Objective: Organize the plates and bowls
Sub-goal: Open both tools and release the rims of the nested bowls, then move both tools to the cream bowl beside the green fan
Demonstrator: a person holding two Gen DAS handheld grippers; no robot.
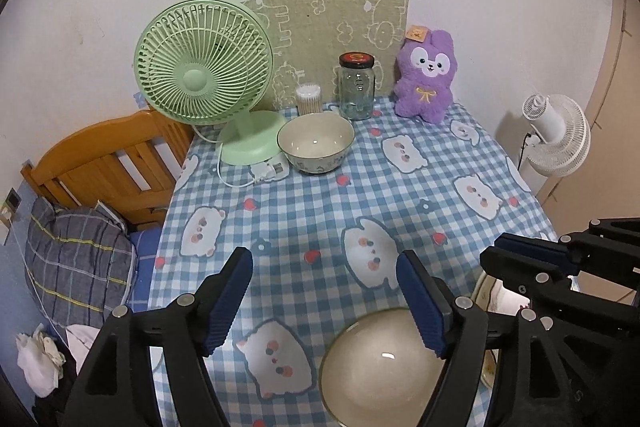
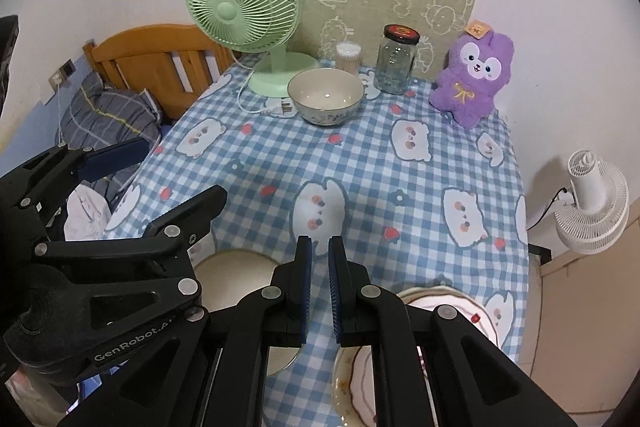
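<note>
Left gripper (image 1: 324, 301), jaws apart and empty, overhangs near bowl (image 1: 380, 367); right gripper (image 2: 319, 291) nearly together, gripping nothing, above plate (image 2: 460, 303), probably both freed for regrasping.

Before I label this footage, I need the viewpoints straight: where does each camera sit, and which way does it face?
Left wrist: on the left gripper, angled down across the checked tablecloth toward the green fan; its open blue-padded fingers straddle the near bowl; the right gripper shows at right.
Right wrist: on the right gripper, same direction, jaws nearly shut above a stained plate; the left gripper shows at left.
Shared: fan, far bowl, glass jar, purple plush.
</note>
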